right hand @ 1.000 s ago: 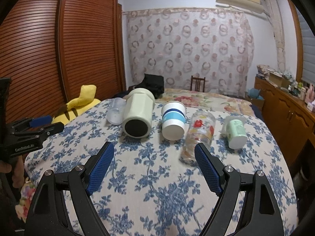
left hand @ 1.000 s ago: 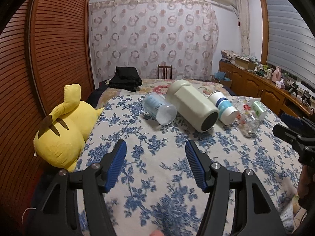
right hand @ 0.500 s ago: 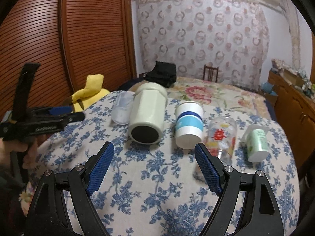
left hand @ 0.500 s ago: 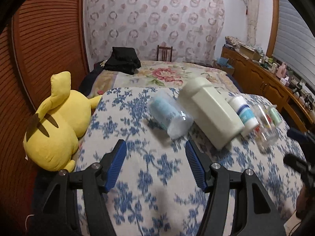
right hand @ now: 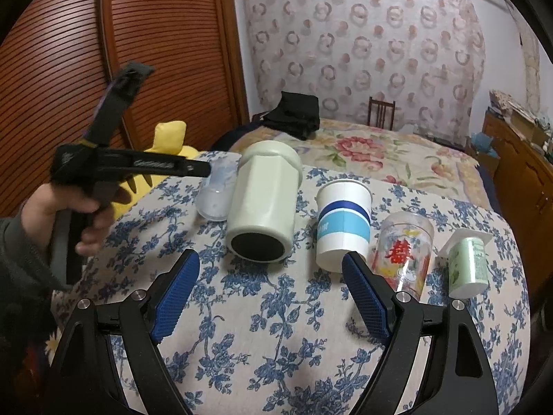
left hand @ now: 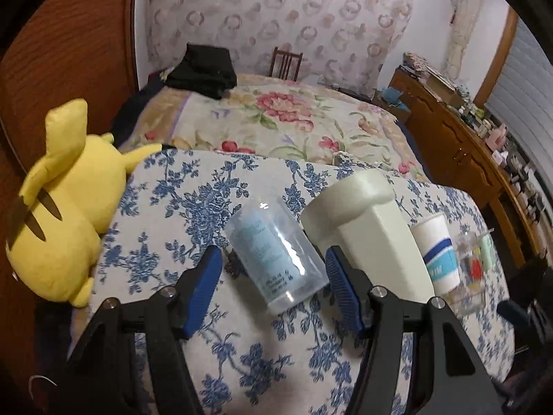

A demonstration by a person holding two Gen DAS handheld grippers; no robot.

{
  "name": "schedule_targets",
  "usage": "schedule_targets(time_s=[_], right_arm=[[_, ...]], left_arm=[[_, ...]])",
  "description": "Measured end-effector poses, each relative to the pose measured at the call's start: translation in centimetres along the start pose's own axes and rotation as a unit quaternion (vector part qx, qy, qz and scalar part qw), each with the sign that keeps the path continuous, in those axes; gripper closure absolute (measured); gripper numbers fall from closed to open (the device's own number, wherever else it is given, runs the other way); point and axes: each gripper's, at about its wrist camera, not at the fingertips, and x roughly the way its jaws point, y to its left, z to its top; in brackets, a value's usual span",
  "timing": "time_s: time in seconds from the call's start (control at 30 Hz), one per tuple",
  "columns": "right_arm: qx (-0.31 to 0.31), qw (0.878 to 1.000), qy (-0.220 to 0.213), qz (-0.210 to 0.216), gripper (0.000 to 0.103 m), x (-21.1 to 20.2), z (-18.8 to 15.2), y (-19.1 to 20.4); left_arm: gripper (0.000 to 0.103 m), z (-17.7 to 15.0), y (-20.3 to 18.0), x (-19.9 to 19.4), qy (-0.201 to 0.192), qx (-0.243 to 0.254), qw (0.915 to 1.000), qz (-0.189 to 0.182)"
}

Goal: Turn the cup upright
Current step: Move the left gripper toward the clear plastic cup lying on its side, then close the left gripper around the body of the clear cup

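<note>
A bed under a blue-flowered cloth point(left hand: 166, 228) is filling both views. At nine o'clock a yellow plush toy point(left hand: 65, 214) is lying. The left gripper point(left hand: 271, 282) is gaping wide, gripping nothing, its blue pads either side of the clear plastic cup point(left hand: 276, 259) lying on its side. Toward three o'clock, a pale green tumbler point(right hand: 264, 204), paper cup point(right hand: 344, 224), printed glass point(right hand: 404, 250) and small green cup point(right hand: 468, 264) are lying tipped over. The right gripper point(right hand: 271, 297) is hanging wide and empty at six o'clock.
</note>
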Motion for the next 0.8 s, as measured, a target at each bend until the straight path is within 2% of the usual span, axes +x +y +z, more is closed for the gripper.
schedule_targets(time_s=[0.3, 0.7, 0.8], right_arm=[[-0.007, 1.0, -0.002, 0.014, 0.017, 0.5, 0.5, 0.2], [-0.002, 1.0, -0.006, 0.015, 0.017, 0.4, 0.3, -0.4], [-0.002, 1.0, -0.005, 0.011, 0.017, 0.3, 0.3, -0.5]], left_arm=[[0.041, 0.2, 0.7, 2.3, 0.032, -0.034, 0.9988, -0.014], [0.041, 0.0, 0.7, 4.1, 0.05, -0.073, 0.9949, -0.048], [0.042, 0.0, 0.7, 4.0, 0.046, -0.073, 0.9952, -0.047]])
